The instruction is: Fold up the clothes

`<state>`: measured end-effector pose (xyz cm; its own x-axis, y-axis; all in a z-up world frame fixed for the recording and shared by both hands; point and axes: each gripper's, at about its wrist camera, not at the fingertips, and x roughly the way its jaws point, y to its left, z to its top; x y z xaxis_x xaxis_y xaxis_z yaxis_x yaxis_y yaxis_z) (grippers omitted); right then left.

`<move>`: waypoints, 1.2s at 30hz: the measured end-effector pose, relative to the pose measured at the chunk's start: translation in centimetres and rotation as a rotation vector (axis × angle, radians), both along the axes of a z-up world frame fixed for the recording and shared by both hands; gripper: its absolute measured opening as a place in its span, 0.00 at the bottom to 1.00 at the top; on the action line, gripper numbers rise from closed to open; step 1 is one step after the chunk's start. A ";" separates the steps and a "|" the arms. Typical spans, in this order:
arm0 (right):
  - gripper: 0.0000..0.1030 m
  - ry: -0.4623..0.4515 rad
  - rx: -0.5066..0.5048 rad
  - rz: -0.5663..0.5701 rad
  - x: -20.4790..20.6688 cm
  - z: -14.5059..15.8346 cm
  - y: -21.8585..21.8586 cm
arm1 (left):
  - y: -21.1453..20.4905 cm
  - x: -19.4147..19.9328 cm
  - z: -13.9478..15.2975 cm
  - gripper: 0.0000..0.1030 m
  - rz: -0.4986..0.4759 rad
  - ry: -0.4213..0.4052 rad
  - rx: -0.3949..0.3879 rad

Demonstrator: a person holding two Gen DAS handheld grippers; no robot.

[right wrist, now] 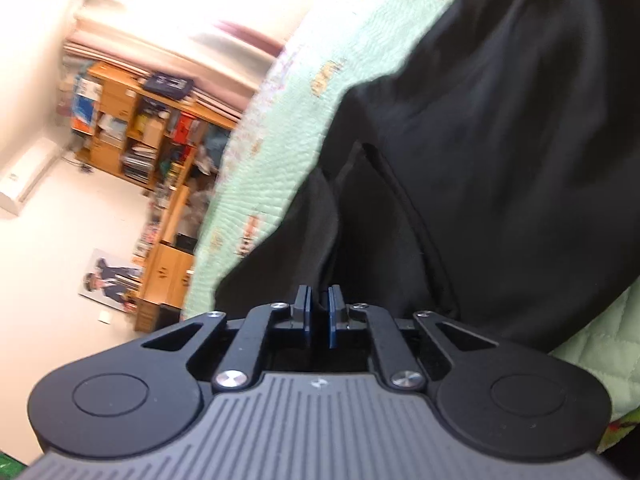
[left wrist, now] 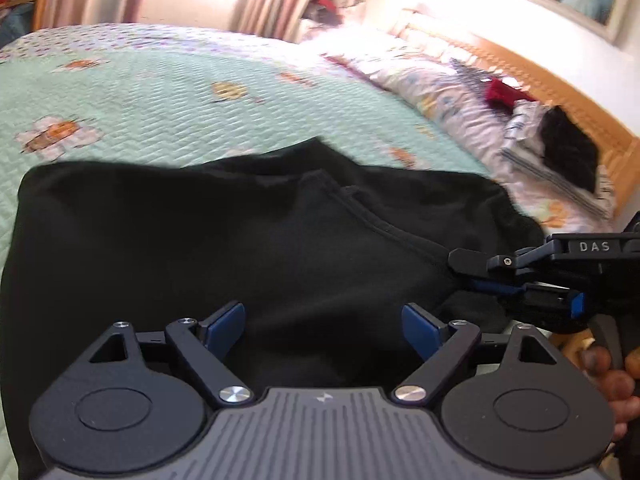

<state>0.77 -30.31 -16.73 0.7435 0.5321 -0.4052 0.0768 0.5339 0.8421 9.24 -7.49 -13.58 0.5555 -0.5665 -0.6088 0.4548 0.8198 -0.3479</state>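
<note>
A black garment (left wrist: 224, 240) lies spread on the bed's mint-green quilt (left wrist: 160, 92) with its orange flower print, a seamed edge running across its middle toward the right. The left tongs (left wrist: 323, 322) hang over the near part of the cloth with their blue pads (left wrist: 224, 320) wide apart and nothing between them, while the right tongs (right wrist: 319, 314), reaching in from the right side, are closed together on a pinch of the black garment at its right edge. Pillows and other clothes (left wrist: 560, 140) lie heaped by the wooden headboard (left wrist: 560, 88)
</note>
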 end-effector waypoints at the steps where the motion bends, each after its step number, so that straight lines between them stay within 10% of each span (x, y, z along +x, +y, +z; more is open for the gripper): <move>1: 0.09 -0.014 -0.002 -0.006 -0.5 0.3 -0.4 | -0.2 -0.2 0.3 0.89 -0.019 -0.004 -0.014; 11: 0.07 0.055 -0.148 -0.034 -1.9 -3.3 -1.6 | -3.9 -0.1 -2.6 0.98 -0.069 -0.016 0.141; 17: 0.12 -0.007 -0.326 -0.027 -2.5 0.5 -1.5 | -4.7 -0.1 -2.9 0.99 -0.086 -0.024 0.183; 23: 0.13 -0.109 -0.210 0.055 0.2 0.7 -1.0 | -4.5 -0.1 -3.0 0.99 -0.097 -0.017 0.176; 27: 0.14 0.007 -0.230 0.041 1.8 -2.8 -1.3 | -4.3 -0.1 -3.0 0.99 -0.103 -0.014 0.166; 29: 0.25 0.004 -0.212 -0.018 0.9 -2.7 -2.7 | -4.3 0.0 -3.0 0.99 -0.103 -0.011 0.163; 31: 0.61 0.002 -0.218 -0.041 0.2 -2.4 -3.9 | -4.5 0.0 -2.9 0.99 -0.102 -0.009 0.163; 36: 0.67 0.050 -0.160 -0.019 0.5 -3.7 -4.9 | -4.5 0.1 -2.9 0.99 -0.105 -0.003 0.162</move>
<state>1.31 -35.19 -20.46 0.7293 0.4440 -0.5206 0.1279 0.6590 0.7412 9.36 -11.97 -16.46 0.5003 -0.5165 -0.6950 0.5416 0.8129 -0.2142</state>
